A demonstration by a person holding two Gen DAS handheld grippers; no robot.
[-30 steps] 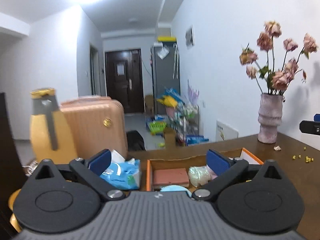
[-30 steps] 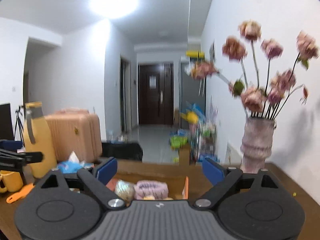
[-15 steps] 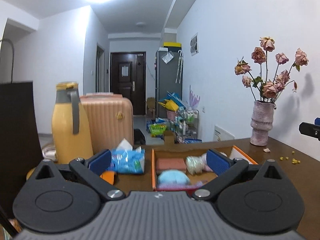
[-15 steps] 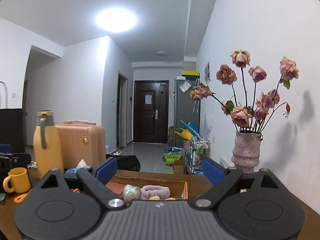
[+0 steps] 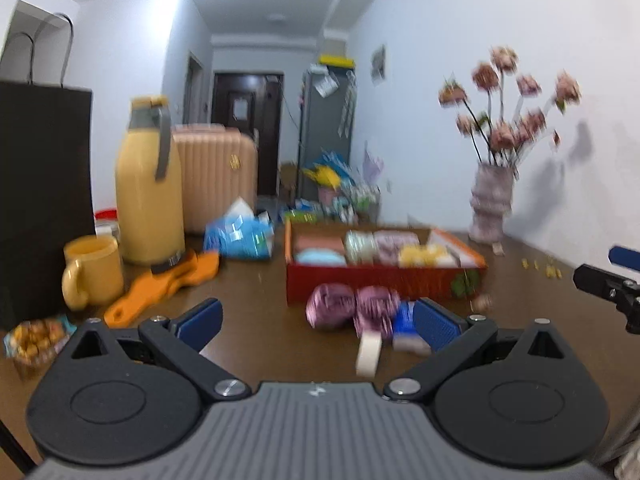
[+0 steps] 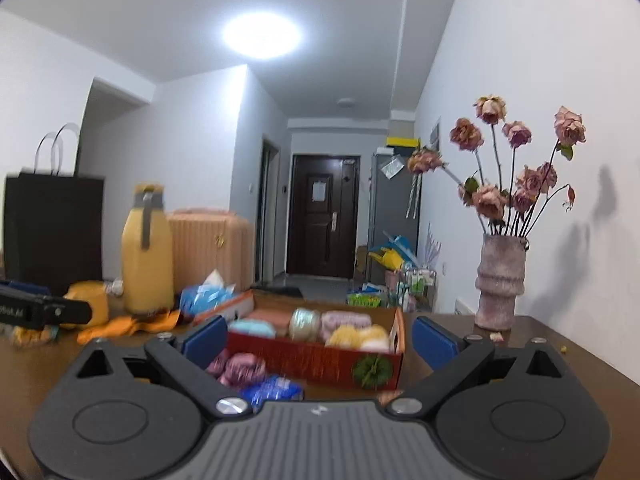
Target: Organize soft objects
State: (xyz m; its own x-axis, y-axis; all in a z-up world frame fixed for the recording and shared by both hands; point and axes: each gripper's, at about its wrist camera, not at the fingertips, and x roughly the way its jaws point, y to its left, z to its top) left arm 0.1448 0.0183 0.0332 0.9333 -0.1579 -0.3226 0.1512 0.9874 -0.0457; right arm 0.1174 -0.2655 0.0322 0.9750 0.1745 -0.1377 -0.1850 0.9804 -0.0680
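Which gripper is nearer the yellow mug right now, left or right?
Left. The left gripper sits just right of the yellow mug, which is near its left finger. The right gripper is farther right, before the red box.

The left tongs (image 5: 316, 322) are showing a grey ribbed housing at the bottom of the left wrist view, bearing a small pale mark at its top edge. Two round black discs are flanking it, each with a shallow circular recess and a triangular cut-out above. Black link arms are running from silver screws near the housing out to the fingers (image 5: 436, 324), which are wearing blue textured pads. The right tongs (image 6: 316, 338) are showing the same build in the right wrist view: grey ribbed body, black discs, silver screws and blue pads on the fingers (image 6: 206, 338).
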